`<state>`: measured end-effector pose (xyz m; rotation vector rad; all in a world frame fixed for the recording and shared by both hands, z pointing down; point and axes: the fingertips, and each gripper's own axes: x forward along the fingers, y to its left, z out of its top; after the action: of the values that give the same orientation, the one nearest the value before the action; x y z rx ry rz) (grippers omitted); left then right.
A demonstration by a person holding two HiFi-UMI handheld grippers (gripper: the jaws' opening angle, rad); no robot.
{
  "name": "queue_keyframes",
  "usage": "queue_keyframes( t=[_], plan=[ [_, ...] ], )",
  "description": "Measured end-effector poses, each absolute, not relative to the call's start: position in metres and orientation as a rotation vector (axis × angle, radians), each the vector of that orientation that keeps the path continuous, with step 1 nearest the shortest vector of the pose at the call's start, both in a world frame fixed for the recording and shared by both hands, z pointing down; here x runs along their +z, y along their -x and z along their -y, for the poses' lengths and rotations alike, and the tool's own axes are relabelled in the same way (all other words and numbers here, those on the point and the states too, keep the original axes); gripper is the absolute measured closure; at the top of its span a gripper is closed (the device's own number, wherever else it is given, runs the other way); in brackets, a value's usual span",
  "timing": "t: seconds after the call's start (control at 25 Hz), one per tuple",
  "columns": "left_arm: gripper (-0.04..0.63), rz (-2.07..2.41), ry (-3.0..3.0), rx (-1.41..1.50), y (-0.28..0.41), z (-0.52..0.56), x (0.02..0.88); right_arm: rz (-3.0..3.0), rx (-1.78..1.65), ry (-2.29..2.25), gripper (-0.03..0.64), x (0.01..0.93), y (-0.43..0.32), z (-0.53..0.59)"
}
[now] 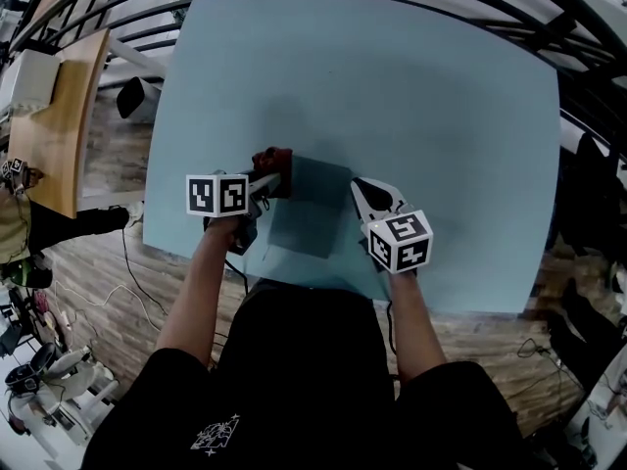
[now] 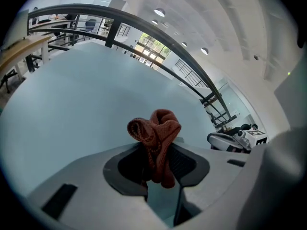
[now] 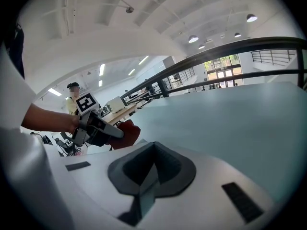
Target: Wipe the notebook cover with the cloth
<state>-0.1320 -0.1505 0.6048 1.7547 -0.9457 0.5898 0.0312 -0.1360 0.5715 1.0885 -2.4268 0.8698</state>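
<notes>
The person wears a black short-sleeved shirt point(image 1: 304, 380), white emblem point(image 1: 216, 433) at 7 o'clock; the left hand-held gripper point(image 1: 274, 171) and right hand-held gripper point(image 1: 360, 186) bear black-and-white marker cubes point(image 1: 217, 195).

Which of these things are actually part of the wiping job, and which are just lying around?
Part of the job:
- cloth, pinched in the left gripper
- notebook
- table under it

Just around:
- wooden desk
- black railing
- floor cables
- right gripper, shut and empty
</notes>
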Motion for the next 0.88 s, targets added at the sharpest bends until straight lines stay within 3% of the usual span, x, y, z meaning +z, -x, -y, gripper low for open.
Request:
queue_keyframes(
  t=[0.88],
  plan=[
    [0.460,0.735,-1.834,0.584,0.015,0.116,0.611,2.394,0.892,-1.225,0.615,0.570,-0.070,0.101]
  ],
)
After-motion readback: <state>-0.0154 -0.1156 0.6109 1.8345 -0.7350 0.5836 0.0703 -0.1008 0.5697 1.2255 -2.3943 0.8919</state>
